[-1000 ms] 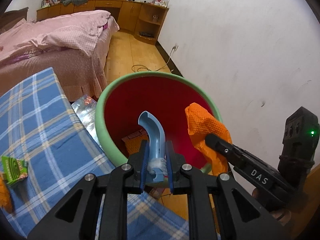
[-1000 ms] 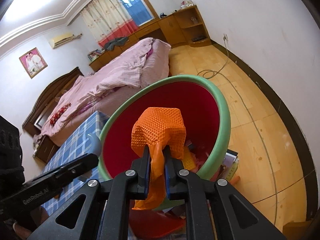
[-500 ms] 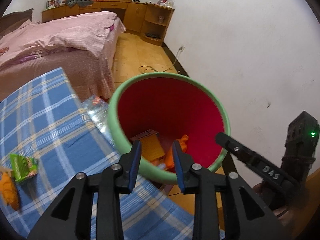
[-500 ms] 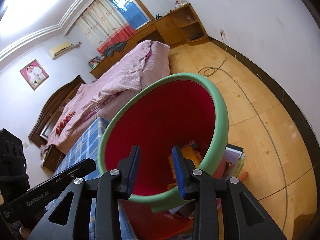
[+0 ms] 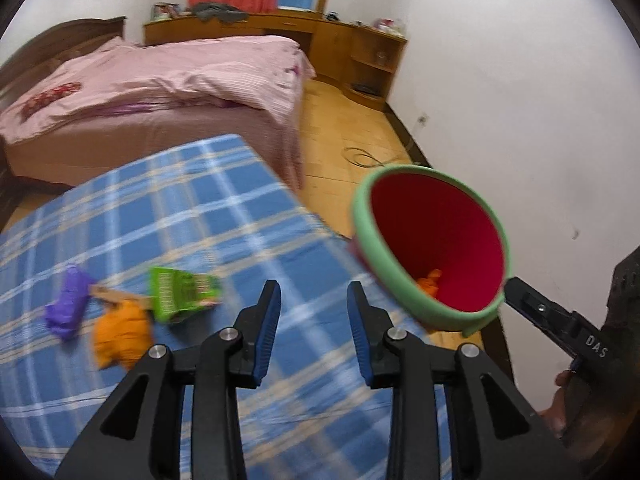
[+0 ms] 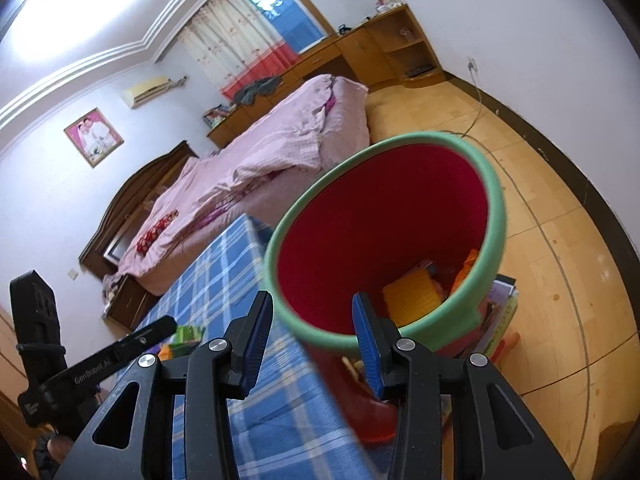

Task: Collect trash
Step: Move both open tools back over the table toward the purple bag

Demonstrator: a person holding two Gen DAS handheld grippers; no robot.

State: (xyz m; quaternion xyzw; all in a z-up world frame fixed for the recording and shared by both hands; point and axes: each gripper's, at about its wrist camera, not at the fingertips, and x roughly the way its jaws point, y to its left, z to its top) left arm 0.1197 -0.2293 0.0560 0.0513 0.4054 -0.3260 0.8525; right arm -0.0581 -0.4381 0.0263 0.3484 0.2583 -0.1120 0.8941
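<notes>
On the blue plaid cloth-covered table (image 5: 172,216), far left: crumpled purple wrapper (image 5: 67,306), touching a crumpled orange mesh scrap (image 5: 120,330) just right of it, a tan strip between them, blurred. Next right, flat green printed snack packet (image 5: 180,292), overlapping the orange scrap's top edge. All three lie loose on the cloth, well apart from the bin.

Left gripper (image 5: 313,320) over the table's near part, blue-padded jaws parted and opening, nothing between them.

Right of the table edge, round bin with green rim and red inside (image 5: 436,248) on the wooden floor (image 5: 340,136), against the white wall. Orange mesh trash (image 5: 429,282) lies at its bottom.

Right gripper (image 6: 313,322) at the bin's near rim, jaws parted and opening, empty. In its view a yellow ribbed piece (image 6: 412,294) also sits inside the bin, books or paper stacked beside the bin base, hard to tell

Pink-quilted bed (image 5: 160,80) behind
</notes>
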